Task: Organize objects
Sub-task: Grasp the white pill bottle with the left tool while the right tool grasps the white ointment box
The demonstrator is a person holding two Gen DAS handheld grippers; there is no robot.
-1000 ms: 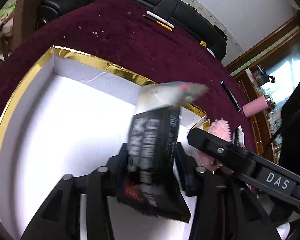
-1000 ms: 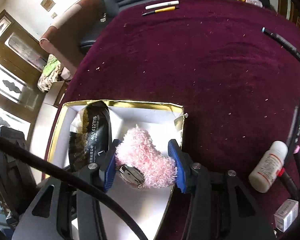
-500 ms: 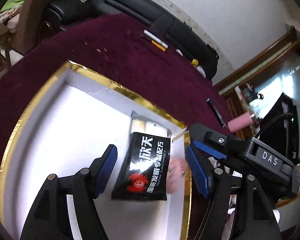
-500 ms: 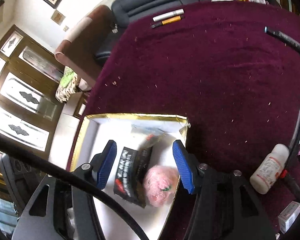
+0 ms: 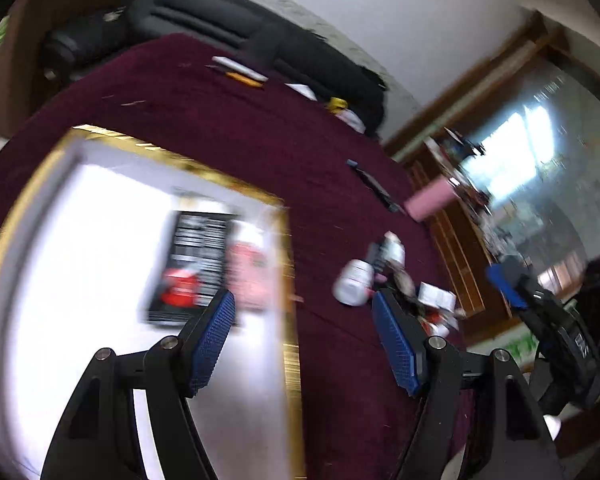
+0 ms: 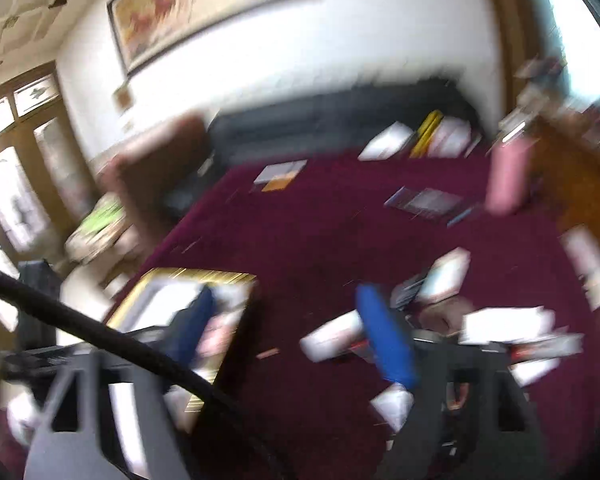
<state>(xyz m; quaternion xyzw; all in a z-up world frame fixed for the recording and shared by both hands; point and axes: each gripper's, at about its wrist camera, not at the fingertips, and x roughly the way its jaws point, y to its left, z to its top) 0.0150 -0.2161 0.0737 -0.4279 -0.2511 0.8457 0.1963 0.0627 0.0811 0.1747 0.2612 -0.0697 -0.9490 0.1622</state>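
We see a dark red table (image 5: 236, 128) by a white wall (image 5: 380, 8). One gold-edged box (image 5: 148, 148) holds one black packet (image 5: 196, 256) and one pink fluffy toy (image 5: 248, 272). Our left claw (image 5: 304, 340) and right claw (image 6: 284, 332) are both wide apart, with nothing in them; the right one has just been opening.

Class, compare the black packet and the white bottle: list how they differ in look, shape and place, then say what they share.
1. The packet is black with white print and a red mark; the bottle is plain white.
2. The packet is flat and rectangular; the bottle is round-bodied.
3. The packet lies inside the gold-rimmed box; the bottle lies outside it, on the maroon cloth.
Shared: both are lying down, and no tool holds either.
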